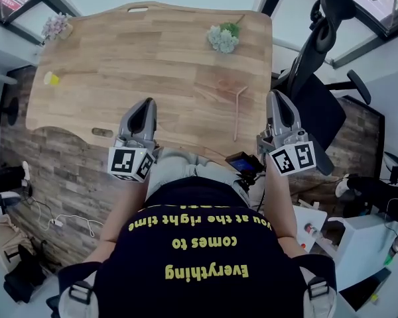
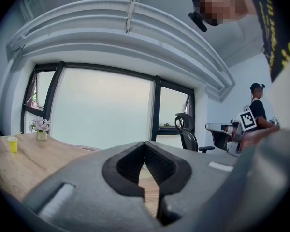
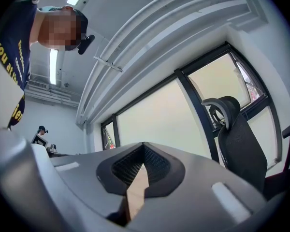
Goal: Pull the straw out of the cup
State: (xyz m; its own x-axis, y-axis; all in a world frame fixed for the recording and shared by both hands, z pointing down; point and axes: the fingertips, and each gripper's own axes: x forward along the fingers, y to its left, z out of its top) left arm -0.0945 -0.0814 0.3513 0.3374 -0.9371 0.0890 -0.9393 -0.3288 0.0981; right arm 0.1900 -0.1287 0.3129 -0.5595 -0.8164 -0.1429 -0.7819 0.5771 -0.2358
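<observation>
A thin, pale straw (image 1: 238,113) with a bent top lies flat on the wooden table (image 1: 152,58), near its right front edge. A small yellow cup (image 1: 51,79) stands at the table's far left and also shows as the yellow cup (image 2: 12,144) in the left gripper view. My left gripper (image 1: 146,105) hovers over the table's front edge, shut and holding nothing (image 2: 145,144). My right gripper (image 1: 277,98) is just right of the straw, past the table's right edge. It is shut and holds nothing (image 3: 143,145).
A pot of pale flowers (image 1: 223,38) stands at the back right of the table, and another flower pot (image 1: 56,26) at the back left corner. A black office chair (image 1: 318,65) stands right of the table. A person (image 2: 255,105) stands far off.
</observation>
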